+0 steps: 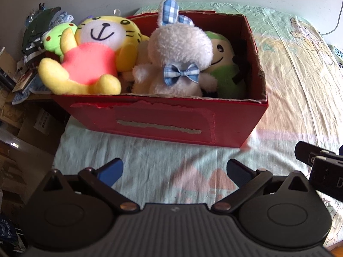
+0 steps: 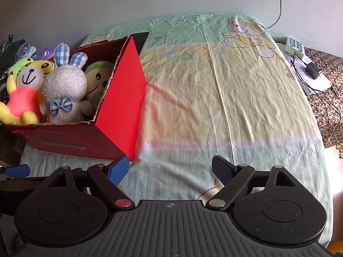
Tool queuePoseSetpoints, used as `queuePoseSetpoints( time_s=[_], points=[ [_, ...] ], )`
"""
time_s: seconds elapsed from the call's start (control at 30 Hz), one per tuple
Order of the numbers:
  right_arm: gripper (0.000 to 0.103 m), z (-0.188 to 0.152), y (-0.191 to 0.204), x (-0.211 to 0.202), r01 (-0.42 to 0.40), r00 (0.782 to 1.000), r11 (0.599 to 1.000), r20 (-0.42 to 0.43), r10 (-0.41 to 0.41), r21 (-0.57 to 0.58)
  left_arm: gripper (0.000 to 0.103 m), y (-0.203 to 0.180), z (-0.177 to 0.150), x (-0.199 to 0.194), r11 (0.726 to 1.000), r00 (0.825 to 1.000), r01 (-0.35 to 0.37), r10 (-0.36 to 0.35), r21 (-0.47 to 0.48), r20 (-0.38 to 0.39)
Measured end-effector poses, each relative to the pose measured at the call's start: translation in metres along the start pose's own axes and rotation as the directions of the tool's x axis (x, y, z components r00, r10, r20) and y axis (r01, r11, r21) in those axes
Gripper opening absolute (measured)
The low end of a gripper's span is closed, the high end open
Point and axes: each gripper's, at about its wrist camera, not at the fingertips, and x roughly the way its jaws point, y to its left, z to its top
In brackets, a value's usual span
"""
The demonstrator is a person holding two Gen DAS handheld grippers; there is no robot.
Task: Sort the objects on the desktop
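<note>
A red cardboard box (image 1: 163, 120) (image 2: 120, 98) stands on the cloth-covered table, packed with plush toys: a yellow tiger in a pink shirt (image 1: 90, 55) (image 2: 23, 90), a white rabbit with blue plaid ears and bow (image 1: 178, 60) (image 2: 64, 90), a green-capped doll (image 1: 223, 62) (image 2: 96, 79) and a small green frog (image 1: 55, 38). My left gripper (image 1: 174, 171) is open just in front of the box, holding nothing. My right gripper (image 2: 170, 170) is open too, empty, off the box's near right corner. Part of the right gripper (image 1: 321, 167) shows in the left wrist view.
A pastel cloth with a teddy-bear print (image 2: 214, 96) covers the table. A dark tablet (image 2: 140, 40) lies behind the box. A white remote (image 2: 294, 47), a charger with cable (image 2: 313, 70) and papers sit at the right edge. Clutter and boxes (image 1: 27, 64) pile up left.
</note>
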Motion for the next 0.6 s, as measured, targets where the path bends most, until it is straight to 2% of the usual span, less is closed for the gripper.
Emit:
queuePoseSetpoints(
  time_s=[0.27,0.5,0.6],
  points=[
    [0.087,0.005,0.017,0.007,0.000,1.000,1.000,-0.006,0.000,-0.022,0.103,0.017,0.004,0.005,1.000,1.000,0.008,-0.008,-0.003,0.014],
    [0.086,0.009,0.029,0.007,-0.002,1.000,1.000,0.004,0.002,-0.027,0.103,0.039,0.007,0.009,0.997,0.997,0.072,-0.071,-0.034,0.038],
    [0.086,0.011,0.035,0.005,-0.001,1.000,0.999,0.018,0.001,-0.033,0.103,0.047,0.011,0.001,0.999,0.996,0.031,-0.027,-0.044,0.081]
  ],
)
